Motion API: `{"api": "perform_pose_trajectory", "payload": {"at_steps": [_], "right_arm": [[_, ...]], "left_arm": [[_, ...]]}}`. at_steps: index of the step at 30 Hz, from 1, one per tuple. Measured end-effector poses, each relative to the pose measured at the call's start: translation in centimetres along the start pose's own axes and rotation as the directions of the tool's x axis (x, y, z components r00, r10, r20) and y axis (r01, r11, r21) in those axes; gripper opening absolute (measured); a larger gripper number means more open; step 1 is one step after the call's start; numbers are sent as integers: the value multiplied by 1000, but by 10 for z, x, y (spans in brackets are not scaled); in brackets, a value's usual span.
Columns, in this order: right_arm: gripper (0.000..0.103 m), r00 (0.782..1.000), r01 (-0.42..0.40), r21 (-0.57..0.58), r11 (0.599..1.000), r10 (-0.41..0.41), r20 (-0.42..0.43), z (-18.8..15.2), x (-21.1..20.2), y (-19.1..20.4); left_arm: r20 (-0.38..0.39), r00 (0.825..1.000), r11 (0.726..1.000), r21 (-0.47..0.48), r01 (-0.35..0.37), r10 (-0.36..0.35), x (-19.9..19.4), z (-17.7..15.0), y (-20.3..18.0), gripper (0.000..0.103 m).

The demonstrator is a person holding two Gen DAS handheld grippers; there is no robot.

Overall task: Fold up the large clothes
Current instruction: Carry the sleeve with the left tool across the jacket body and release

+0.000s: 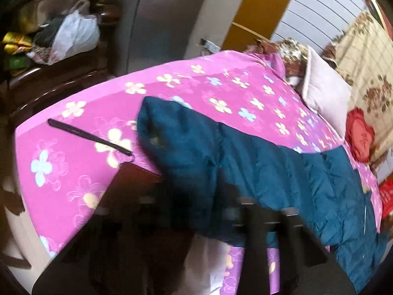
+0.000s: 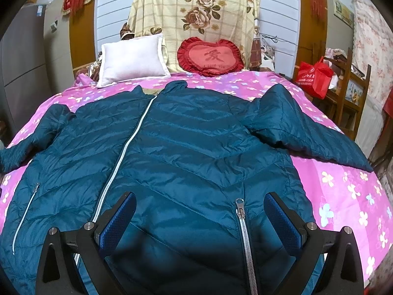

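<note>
A large teal quilted jacket (image 2: 191,147) lies front up on a pink flowered bed cover (image 2: 343,184), zipped, with both sleeves spread sideways. My right gripper (image 2: 200,211) is open, its blue pads (image 2: 118,218) standing apart just above the jacket's lower front beside a silver pocket zip (image 2: 242,223). In the left wrist view the jacket (image 1: 258,167) shows from the side, one sleeve end toward the bed's corner. My left gripper (image 1: 267,213) is blurred and dark at the jacket's near edge; I cannot tell whether its jaws hold cloth.
A white pillow (image 2: 132,59) and a red heart cushion (image 2: 211,56) lie at the bed's head. A red bag (image 2: 314,78) sits on wooden shelves at right. A black strip (image 1: 88,136) lies on the cover near a dark wooden bed frame (image 1: 49,83).
</note>
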State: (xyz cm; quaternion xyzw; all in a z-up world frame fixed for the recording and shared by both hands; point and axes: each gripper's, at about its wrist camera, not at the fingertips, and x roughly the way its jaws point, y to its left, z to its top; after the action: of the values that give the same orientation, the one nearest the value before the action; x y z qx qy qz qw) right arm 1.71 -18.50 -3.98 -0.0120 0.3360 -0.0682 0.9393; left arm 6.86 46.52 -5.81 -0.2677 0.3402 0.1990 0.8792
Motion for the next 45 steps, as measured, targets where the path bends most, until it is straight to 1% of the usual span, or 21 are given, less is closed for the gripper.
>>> {"api": "perform_pose_trajectory", "payload": {"at_steps": [1,3,5,7,8,11,13,16,20,21,22,25,27,30,33,36,40,42,43,45], "right_arm": [[103,1000,1,1,1000,-1,-1,0,0,0],[103,1000,1,4,1000,-1,4,0,-1,0],[103,1000,5,10,1000,-5,12,1,-2,-2],[103,1000,11,16,1000,-11,16,1,-3,-5],[103,1000,20,19,1000,-20,18,0,-3,-7],[103,998,70,35,997,-70,3,-1,-1,-18],[103,997,81,65,995,-80,-9,-1,-1,-28],[103,995,99,97,990,-100,1,-2,-8,-42],[103,992,128,104,986,-129,3,-4,-15,-56],[103,990,139,104,985,-140,-2,-5,-15,-58],[103,988,151,106,983,-151,-5,-5,-16,-61],[103,986,164,128,978,-164,-12,-6,-18,-72],[103,985,174,140,975,-172,-21,-7,-19,-78],[103,982,188,152,970,-182,-54,-8,-16,-86],[103,981,184,169,968,-171,-88,-11,-12,-93],[103,982,173,184,968,-156,-103,-13,-11,-99],[103,983,166,188,968,-148,-107,-15,-13,-103],[103,983,163,188,969,-143,-114,-17,-14,-106],[103,983,161,190,969,-139,-120,-18,-13,-108],[103,982,160,192,968,-136,-130,-18,-13,-110]], "left_arm": [[10,1000,1000,-15,27,-27,-3,0,1,15],[47,996,997,-16,72,-71,-15,2,-4,14],[71,992,994,2,105,-105,-26,3,-14,14],[80,983,986,23,164,-165,-36,4,-29,14],[82,980,983,36,179,-181,-38,5,-37,14],[76,967,968,80,236,-242,-49,3,-68,14],[64,954,952,112,284,-292,-54,-1,-95,14],[51,934,927,156,341,-352,-62,-8,-137,13],[30,889,875,197,442,-456,-77,-17,-203,13],[21,875,858,209,469,-483,-82,-19,-220,13],[6,857,834,232,500,-515,-88,-24,-245,13],[-41,816,779,272,565,-577,-100,-36,-301,13],[-72,790,743,295,600,-609,-106,-48,-336,13],[-113,759,697,330,637,-641,-112,-65,-386,13],[-186,722,650,329,685,-666,-105,-87,-435,13],[-251,697,622,321,714,-671,-94,-114,-479,13],[-346,656,583,301,755,-671,-74,-162,-531,13],[-377,643,569,300,766,-667,-67,-179,-549,13],[-399,632,559,295,775,-665,-62,-192,-560,13],[-429,616,550,283,786,-660,-53,-210,-573,13]]}}
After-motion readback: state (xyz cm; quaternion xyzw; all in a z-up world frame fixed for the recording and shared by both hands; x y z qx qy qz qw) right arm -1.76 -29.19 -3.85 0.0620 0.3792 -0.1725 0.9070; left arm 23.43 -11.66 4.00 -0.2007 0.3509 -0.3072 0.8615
